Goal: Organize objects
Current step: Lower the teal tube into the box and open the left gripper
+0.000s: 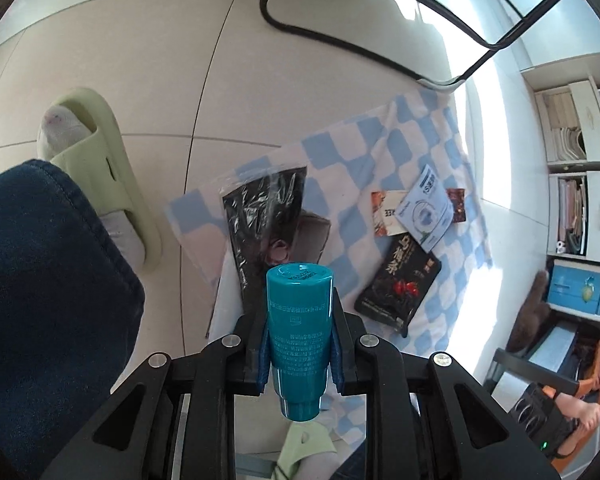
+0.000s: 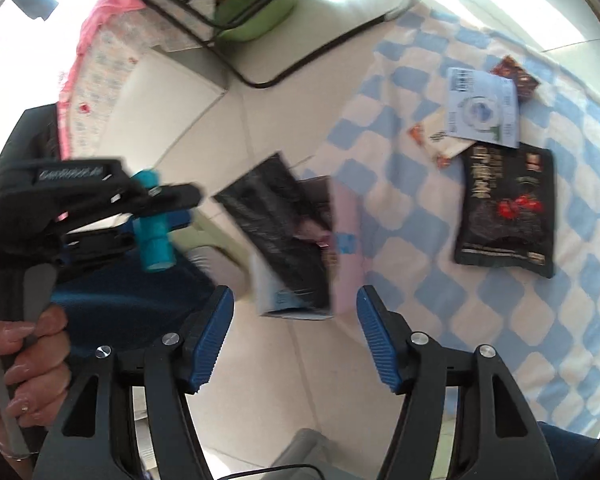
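The left tongs (image 1: 300,344) grasp a teal plastic tube (image 1: 299,328) between their 2 blue pads. The right tongs (image 2: 296,340) are released, with nothing between them; a black glossy pouch (image 2: 506,208) lies ahead.

Ahead of the left gripper (image 1: 300,320), which is clamped on a teal tube (image 1: 299,340), the way down is taken by a black plastic-wrapped packet (image 1: 266,216) lying on the checked cloth (image 1: 380,148). To its left a jeans-clad leg (image 1: 40,300) and a green slipper (image 1: 112,168) block passage; bare floor tiles (image 1: 160,60) beyond them are free. Between the open fingers of the right gripper (image 2: 296,332) lies open floor, with the packet just ahead. To its right, a black pouch (image 2: 508,216) and a pale-blue sachet (image 2: 482,108) occupy the cloth. A black wire frame (image 2: 300,60) stands farther ahead.
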Motion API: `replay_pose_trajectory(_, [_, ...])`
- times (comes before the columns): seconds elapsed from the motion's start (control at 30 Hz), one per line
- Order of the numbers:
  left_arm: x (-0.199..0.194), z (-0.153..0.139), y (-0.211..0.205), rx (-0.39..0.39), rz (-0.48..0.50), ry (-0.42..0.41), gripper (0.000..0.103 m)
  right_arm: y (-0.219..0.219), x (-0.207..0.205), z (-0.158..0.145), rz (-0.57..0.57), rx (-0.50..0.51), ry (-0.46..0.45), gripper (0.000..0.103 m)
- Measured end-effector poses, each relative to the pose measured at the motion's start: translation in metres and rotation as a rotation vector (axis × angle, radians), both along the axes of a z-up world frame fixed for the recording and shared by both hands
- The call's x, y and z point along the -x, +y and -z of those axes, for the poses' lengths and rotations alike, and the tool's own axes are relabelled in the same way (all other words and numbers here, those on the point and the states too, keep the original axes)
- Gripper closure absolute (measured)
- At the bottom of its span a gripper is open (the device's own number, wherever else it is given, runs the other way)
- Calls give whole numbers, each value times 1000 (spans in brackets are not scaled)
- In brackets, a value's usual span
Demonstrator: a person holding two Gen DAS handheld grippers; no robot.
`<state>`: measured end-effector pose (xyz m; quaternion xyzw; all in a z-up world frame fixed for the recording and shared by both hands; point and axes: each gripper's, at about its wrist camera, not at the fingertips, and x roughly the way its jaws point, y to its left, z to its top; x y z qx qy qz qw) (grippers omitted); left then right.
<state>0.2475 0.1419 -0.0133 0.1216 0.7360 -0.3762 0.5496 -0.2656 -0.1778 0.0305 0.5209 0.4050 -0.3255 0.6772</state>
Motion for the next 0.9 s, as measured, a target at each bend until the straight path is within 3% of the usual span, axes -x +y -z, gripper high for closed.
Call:
replay_pose_trajectory(0.07, [5, 8, 2, -37, 17, 3, 83, -11, 26, 18, 87, -42, 88, 32])
replay_pose_trajectory(0.17, [10, 12, 0, -71, 34, -20, 83, -19, 54, 56, 161, -107, 267, 13])
replay_pose_trajectory(0.2, [11, 12, -1, -77, 37, -19, 83, -18, 63, 68, 188, -144, 298, 13])
replay_pose_trajectory(0.33, [15, 17, -20, -88, 64, 11, 81, -4, 94, 110, 310, -332, 264, 11])
replay_pose_trajectory(0.4, [18, 25, -24, -95, 74, 45, 63, 2, 103, 122, 341, -387, 261, 6])
replay_pose_trajectory(0.43, [20, 29, -25, -103, 75, 54, 43, 4, 106, 124, 347, -394, 278, 6])
replay_pose_trajectory(0.47, [21, 35, -26, -111, 73, 50, 33, 5, 109, 125, 350, -393, 301, 5])
replay_pose_trajectory(0.63, [23, 34, -32, -166, 78, -27, 33, 0, 122, 120, 371, -341, 357, 2])
replay_pose_trajectory(0.8, [24, 26, -31, -142, 59, 17, 33, -15, 126, 130, 369, -329, 450, 1])
replay_pose_trajectory(0.9, [25, 21, -33, -124, 78, 14, 33, -25, 131, 139, 398, -370, 423, 1])
